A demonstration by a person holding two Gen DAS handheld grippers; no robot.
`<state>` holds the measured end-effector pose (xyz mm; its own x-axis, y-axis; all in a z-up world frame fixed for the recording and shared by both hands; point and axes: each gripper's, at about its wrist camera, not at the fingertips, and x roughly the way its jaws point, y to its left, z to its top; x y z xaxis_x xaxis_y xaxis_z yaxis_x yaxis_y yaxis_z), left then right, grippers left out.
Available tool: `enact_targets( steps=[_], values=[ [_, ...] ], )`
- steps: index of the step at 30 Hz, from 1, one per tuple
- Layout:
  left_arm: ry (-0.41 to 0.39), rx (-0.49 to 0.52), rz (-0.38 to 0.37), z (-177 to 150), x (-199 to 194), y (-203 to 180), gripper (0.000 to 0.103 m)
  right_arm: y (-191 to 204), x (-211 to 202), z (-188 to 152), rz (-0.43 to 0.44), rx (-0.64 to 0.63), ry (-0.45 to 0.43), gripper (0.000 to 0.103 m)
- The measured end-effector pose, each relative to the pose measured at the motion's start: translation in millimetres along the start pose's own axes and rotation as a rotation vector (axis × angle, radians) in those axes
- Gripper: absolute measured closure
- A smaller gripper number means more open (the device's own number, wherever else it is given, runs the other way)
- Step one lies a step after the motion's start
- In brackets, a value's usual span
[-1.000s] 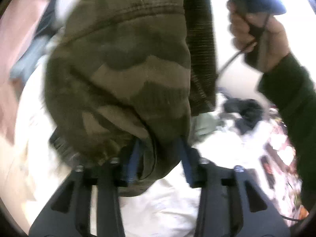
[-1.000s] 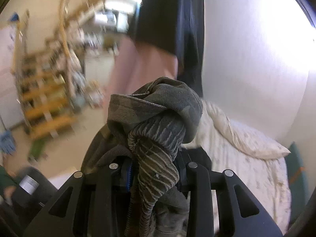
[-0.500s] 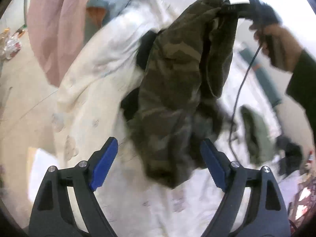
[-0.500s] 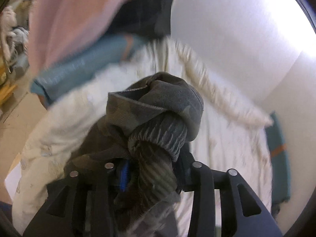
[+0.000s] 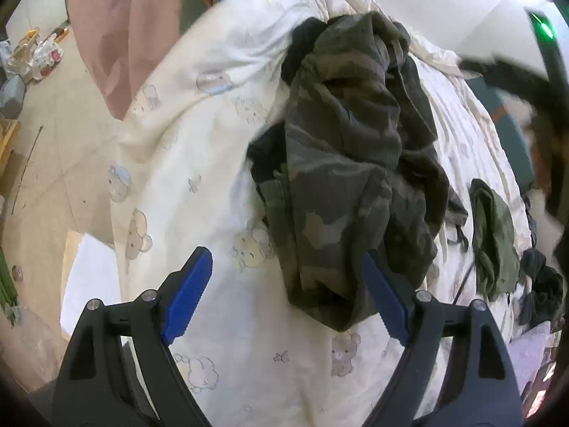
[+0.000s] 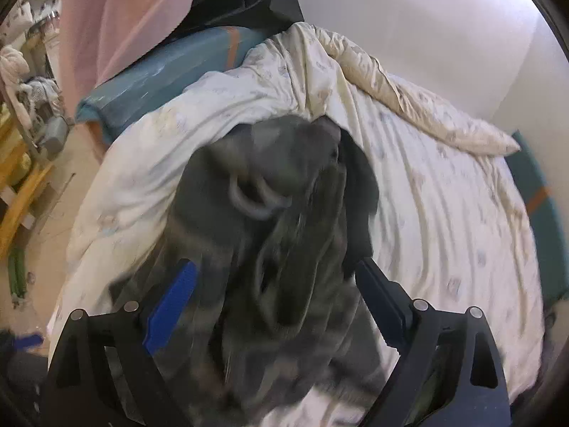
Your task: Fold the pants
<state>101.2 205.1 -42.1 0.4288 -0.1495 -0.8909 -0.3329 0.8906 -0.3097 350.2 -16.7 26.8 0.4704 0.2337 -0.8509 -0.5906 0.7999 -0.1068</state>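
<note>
Bear-print bedding (image 5: 220,320) under crumpled camouflage pants (image 5: 348,163), clear of both spread tools.

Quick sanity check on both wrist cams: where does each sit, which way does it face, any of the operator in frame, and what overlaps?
Left wrist: on the left gripper, facing steeply down at the camouflage pants heaped on the white duvet; jaws open; at the right edge, blurred, the other gripper's dark body.
Right wrist: on the right gripper, tilted down the bed; the pants, blurred, lie between jaws that have just been opening; no hand shows.
Shared: pants, duvet, pink curtain.
</note>
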Motion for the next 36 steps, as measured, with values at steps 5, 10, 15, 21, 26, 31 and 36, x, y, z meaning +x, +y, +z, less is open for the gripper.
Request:
enact_targets(
  steps=[5, 10, 15, 21, 26, 31, 36],
  values=[
    [0.006, 0.04, 0.019, -5.4, 5.5, -10.4, 0.02, -12.3, -10.6, -90.8, 0.04, 0.173, 0.027, 0.012],
    [-0.004, 0.064, 0.039, -8.3, 6.9, -19.8, 0.02, -23.5, 0.2, -154.2, 0.151, 0.421, 0.091, 0.012],
    [-0.006, 0.072, 0.062, -12.2, 8.0, -19.8, 0.02, 3.2, 17.0, -204.3, 0.247, 0.524, 0.151, 0.012],
    [0.013, 0.072, 0.066, -10.2, 12.7, -17.9, 0.02, 56.2, 37.1, -206.1, 0.306, 0.411, 0.191, 0.021],
    [0.006, 0.084, 0.096, -8.7, 13.0, -17.0, 0.02, 54.0, 43.8, -207.1, 0.245, 0.417, 0.233, 0.087],
    [0.005, 0.067, 0.089, -9.3, 12.2, -14.3, 0.02, 48.9, -29.3, -203.3, 0.234, 0.339, 0.08, 0.095],
    [-0.014, 0.071, 0.097, -10.6, 7.3, -14.5, 0.02, 18.2, -120.8, -187.0, 0.267, 0.374, -0.099, 0.098]
  ],
)
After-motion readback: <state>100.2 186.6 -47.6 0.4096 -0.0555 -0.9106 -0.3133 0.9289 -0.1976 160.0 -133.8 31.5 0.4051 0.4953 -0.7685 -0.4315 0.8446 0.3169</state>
